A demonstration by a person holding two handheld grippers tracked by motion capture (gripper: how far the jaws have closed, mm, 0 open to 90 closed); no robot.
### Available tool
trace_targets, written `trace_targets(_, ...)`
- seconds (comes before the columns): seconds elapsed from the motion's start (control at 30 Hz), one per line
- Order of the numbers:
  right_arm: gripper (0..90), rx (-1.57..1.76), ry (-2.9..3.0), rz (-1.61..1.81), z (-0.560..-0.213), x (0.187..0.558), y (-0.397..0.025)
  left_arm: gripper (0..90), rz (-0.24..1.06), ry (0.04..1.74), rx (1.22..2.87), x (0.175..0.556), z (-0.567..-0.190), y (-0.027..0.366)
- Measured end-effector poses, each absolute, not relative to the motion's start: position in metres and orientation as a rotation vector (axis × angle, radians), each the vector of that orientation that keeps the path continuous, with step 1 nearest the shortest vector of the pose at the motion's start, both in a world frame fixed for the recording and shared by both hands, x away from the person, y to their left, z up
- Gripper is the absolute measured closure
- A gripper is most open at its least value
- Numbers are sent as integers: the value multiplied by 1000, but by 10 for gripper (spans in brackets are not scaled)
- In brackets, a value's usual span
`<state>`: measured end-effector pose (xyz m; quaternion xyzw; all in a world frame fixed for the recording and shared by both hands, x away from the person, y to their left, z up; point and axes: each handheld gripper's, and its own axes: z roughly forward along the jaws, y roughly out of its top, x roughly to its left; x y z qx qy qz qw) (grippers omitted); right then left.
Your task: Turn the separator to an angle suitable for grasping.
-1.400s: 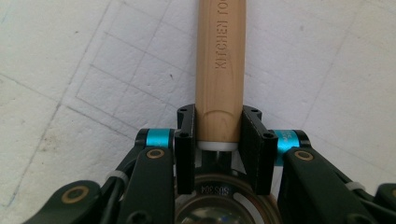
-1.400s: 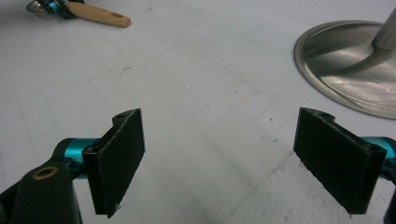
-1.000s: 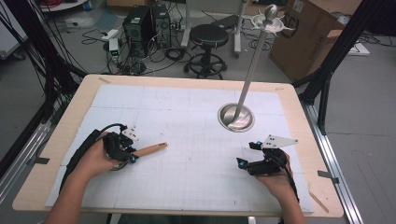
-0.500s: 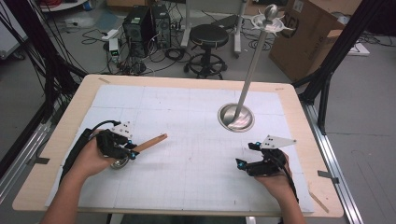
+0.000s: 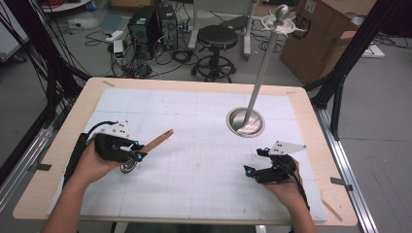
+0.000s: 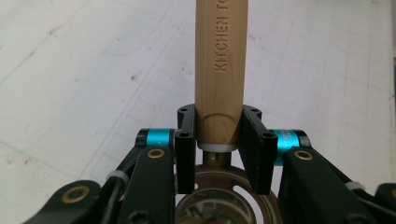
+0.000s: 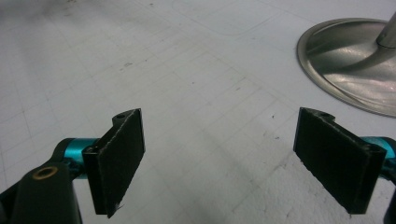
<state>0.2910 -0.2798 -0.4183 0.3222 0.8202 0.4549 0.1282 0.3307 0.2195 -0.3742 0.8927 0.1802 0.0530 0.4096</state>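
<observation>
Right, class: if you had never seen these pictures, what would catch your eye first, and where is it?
First, the tall steel stand, its round base on the table's far right and its pole leaning up over the edge. Next, the left gripper at the near left, shut on the wooden handle of a kitchen tool stamped KITCHEN, its metal head beneath the jaws. The right gripper sits open at the near right.
</observation>
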Motion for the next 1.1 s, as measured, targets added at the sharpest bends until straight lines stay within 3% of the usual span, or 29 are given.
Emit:
trace_targets(0.67,153,925,2386,1350,-417,292,-278,692,140,440,2029,358,-344,173)
trace_targets(1.1,153,918,2399,1354,-417,292,-276,692,148,404,1977,370,-320,155)
